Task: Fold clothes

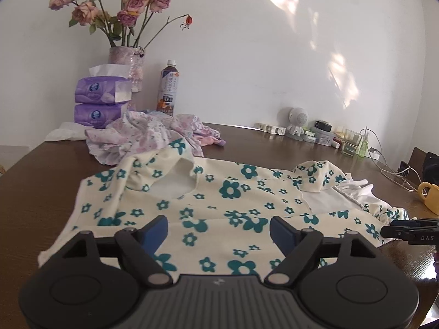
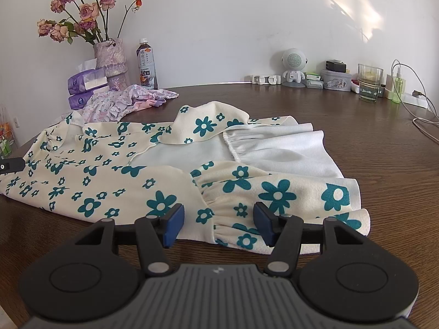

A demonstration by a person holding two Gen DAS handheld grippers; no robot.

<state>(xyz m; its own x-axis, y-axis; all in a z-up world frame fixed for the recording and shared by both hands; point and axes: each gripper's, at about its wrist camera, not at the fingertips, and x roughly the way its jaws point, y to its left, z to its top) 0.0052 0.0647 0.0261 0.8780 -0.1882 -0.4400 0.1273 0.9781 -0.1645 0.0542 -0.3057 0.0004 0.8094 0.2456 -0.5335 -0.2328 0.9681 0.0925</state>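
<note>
One cream dress with teal flowers (image 2: 115,175) lies spread on brown table (image 2: 343,115), part folded over, white lining showing. My left gripper (image 1: 218,231) hovers over bodice, jaws spread, empty. My right gripper (image 2: 216,226) over ruffled hem, jaws spread, empty. Crumpled lilac garment (image 1: 142,137) beyond dress, near tissue packs (image 1: 101,101), flower vase (image 1: 129,63).

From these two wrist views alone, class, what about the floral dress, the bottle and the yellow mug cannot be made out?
- Floral dress: in the left wrist view its near hem is hidden behind the left gripper; in the right wrist view the right gripper covers part of the near edge.
- Bottle: label print too small to read.
- Yellow mug: cut off by the left view's right edge; contents unseen.
</note>
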